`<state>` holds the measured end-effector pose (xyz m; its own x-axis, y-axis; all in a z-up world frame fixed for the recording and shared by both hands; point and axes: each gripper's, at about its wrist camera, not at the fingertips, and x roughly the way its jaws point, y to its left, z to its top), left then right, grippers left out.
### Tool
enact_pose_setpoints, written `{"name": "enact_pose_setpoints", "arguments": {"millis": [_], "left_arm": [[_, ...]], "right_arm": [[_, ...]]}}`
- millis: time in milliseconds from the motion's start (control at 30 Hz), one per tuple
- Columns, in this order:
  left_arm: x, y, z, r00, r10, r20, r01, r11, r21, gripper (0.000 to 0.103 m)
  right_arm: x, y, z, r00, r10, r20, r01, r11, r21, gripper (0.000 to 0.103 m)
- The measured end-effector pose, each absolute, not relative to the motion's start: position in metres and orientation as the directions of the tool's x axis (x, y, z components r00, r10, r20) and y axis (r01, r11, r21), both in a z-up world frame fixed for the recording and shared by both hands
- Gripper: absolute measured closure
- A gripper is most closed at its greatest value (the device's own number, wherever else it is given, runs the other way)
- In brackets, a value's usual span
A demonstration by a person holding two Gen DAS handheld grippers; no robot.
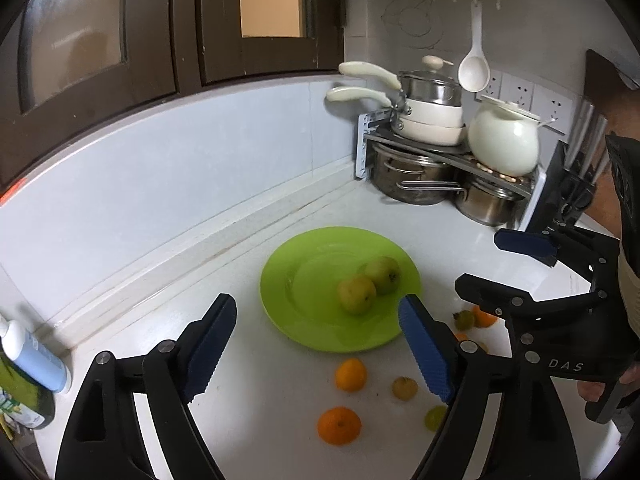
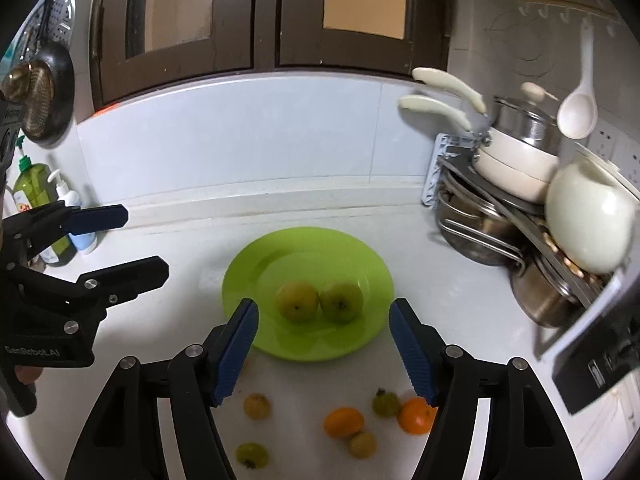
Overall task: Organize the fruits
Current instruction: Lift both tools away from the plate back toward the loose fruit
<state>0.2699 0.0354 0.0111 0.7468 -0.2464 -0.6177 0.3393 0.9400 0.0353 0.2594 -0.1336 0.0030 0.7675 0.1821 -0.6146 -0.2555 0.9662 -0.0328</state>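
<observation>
Both tongs hang wide and empty above the desk, left tongs (image 1: 318, 344) and right tongs (image 2: 322, 346) side by side, pointing at the green plate (image 2: 248, 268) where two yellow-green fruits (image 2: 298, 301) touch. The loose fruit lies nearer than the plate, under the tips: an orange (image 1: 339, 425) below the left pair, another orange (image 2: 416, 415) by the right pair's right pad. My guess: each takes its nearest, reaching down and back.

Bare counter (image 2: 168, 340) lies open at the frame's lower left; the pot rack (image 2: 520, 240) blocks the right side.
</observation>
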Motion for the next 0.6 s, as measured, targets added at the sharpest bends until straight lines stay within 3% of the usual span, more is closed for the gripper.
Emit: {"name": "enact_pose_setpoints", "arguments": {"millis": [367,600], "left_arm": [[0.224,0.046,0.002,0.756,-0.266,-0.598,0.377,0.924,0.065,0.018],[0.208,0.056,-0.022,0.719,-0.266,-0.643,0.401,0.913,0.071,0.018]], "right_arm": [[0.199,-0.128,-0.003,0.785,0.145,-0.602,-0.175,0.985,0.009,0.035],[0.176,-0.120,-0.024,0.775,0.114,-0.621,-0.125,0.992,0.026,0.035]]}}
